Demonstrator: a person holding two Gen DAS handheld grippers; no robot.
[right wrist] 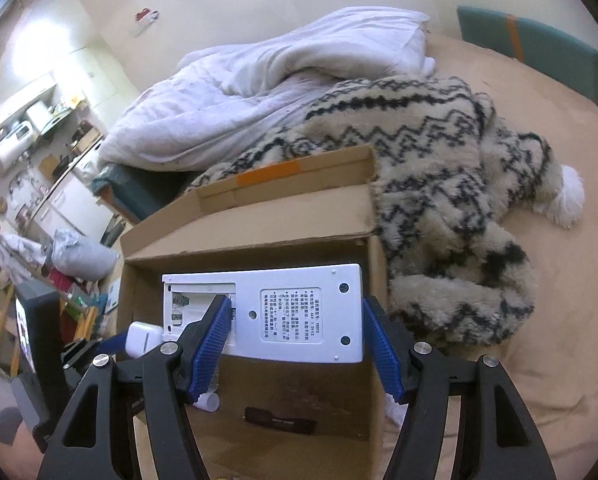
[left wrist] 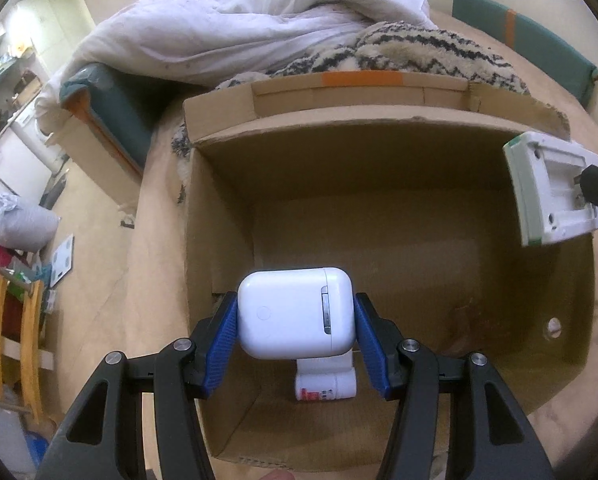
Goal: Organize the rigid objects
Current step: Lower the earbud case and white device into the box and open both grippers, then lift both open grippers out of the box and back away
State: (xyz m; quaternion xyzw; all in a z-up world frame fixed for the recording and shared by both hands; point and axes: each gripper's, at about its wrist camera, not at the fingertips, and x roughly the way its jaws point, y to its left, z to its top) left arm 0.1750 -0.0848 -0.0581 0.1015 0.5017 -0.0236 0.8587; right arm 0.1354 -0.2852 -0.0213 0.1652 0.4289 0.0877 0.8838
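left gripper [left wrist: 296,326] pinching a white rounded plastic earbud case [left wrist: 295,312], right gripper [right wrist: 295,332] clamping a white flat rectangular device [right wrist: 283,314], both over the open brown cardboard box [left wrist: 219,208]. on the box floor: small white bottle [left wrist: 325,386], dark flat item [right wrist: 280,421]. box sits on tan bed sheet [right wrist: 559,320]; patterned fuzzy blanket [right wrist: 439,168] and white duvet [right wrist: 267,80] behind.

Black claw [left wrist: 296,320], ribbed blue pads [left wrist: 219,344]

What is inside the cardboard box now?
On the cardboard box floor lie a small white bottle and a flat dark item. The held objects and grippers cover part of the floor.
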